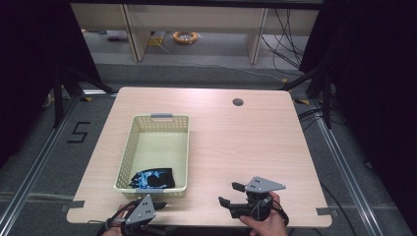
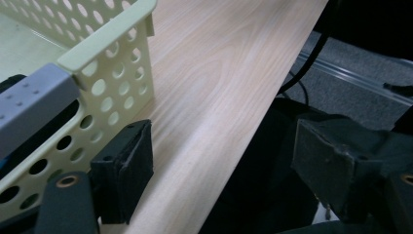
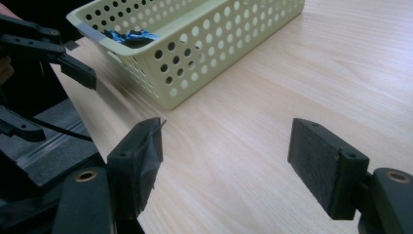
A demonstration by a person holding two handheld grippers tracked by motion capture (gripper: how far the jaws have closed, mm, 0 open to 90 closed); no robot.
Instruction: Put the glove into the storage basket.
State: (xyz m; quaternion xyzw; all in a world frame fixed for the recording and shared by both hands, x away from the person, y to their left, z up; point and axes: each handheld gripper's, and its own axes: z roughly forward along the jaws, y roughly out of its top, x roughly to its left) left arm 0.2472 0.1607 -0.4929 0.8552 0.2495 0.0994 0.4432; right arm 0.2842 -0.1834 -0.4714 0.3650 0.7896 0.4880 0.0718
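A pale yellow perforated basket (image 1: 129,147) stands on the left half of the wooden table (image 1: 246,142). A black and blue packet (image 1: 153,178) lies in its near end. My left gripper (image 1: 147,202) sits at the table's front edge, just before the basket's near wall, open with nothing between its pads. In the left gripper view the basket (image 2: 117,44) stands beside the left fingertip (image 2: 124,170). My right gripper (image 1: 230,193) hovers over the front right of the table, open and empty. The right gripper view looks towards the basket (image 3: 204,53) and the packet (image 3: 129,36).
A round cable hole (image 1: 238,102) lies near the table's far edge. A grey handle (image 1: 162,116) caps the basket's far wall. Beyond the table are wooden shelf legs, loose cables and an orange coil (image 1: 185,37) on the floor. Metal rails run along both sides.
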